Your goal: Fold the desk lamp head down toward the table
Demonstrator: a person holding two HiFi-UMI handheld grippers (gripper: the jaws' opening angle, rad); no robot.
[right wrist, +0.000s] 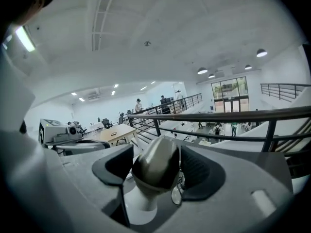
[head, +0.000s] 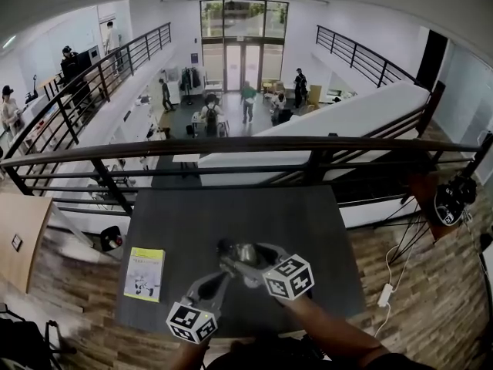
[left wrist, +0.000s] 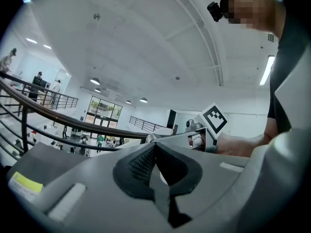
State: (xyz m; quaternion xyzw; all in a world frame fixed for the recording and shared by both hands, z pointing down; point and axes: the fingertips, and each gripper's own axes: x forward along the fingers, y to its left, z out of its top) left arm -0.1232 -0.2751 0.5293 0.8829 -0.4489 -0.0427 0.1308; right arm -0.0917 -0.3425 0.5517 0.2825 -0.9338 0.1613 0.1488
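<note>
Right gripper point(right wrist: 157, 170) is set wide apart around the lamp head point(right wrist: 154, 158). Neither pad is seen pressing on it, so nothing is clamped.

Progress, as judged: fold not confirmed done. Head is seen sitting on a short white neck point(right wrist: 140, 204), and its tilt toward the table point(head: 308, 230) can't be read. Probably left to do: head to be gripped and pushed down.

Left gripper point(left wrist: 154, 160) is held just left of the lamp point(head: 240, 254), jaws drawn together. A sliver of white is seen behind the tips; whether that is lamp being pinched can't be told.

Lamp is stood on the table, where both grippers meet. Yellow-green booklet point(head: 144, 274) is laid well left of the lamp. Railing point(head: 231, 146) is seen beyond it.
</note>
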